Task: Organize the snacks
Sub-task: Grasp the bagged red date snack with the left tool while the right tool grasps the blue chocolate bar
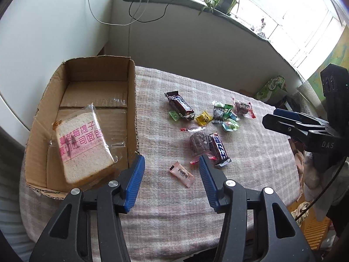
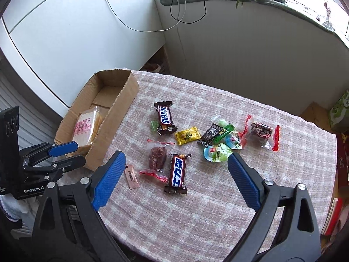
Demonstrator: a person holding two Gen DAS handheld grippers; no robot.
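A wrapped slice of bread [image 1: 81,146] [image 2: 85,128] lies in the open cardboard box [image 1: 132,100] [image 2: 115,109] at the left of the table. Snacks are scattered on the checked cloth: two Snickers bars [image 1: 181,107] [image 2: 177,172], a brown cake in clear wrap [image 1: 197,144] [image 2: 157,157], a pink sachet [image 1: 182,173] [image 2: 131,178], a yellow candy [image 2: 188,135] and green jellies [image 2: 217,152]. My left gripper [image 1: 172,163] is open above the cloth beside the box, the pink sachet below its gap. My right gripper [image 2: 176,159] is wide open over the nearer Snickers bar, holding nothing.
A red-edged wrapped cake [image 2: 261,131] lies at the far right of the snacks. A white cabinet [image 2: 65,32] stands behind the box. Cables [image 2: 185,11] hang from a windowsill with a potted plant [image 1: 224,0]. Boxes [image 2: 340,113] sit beyond the table's right edge.
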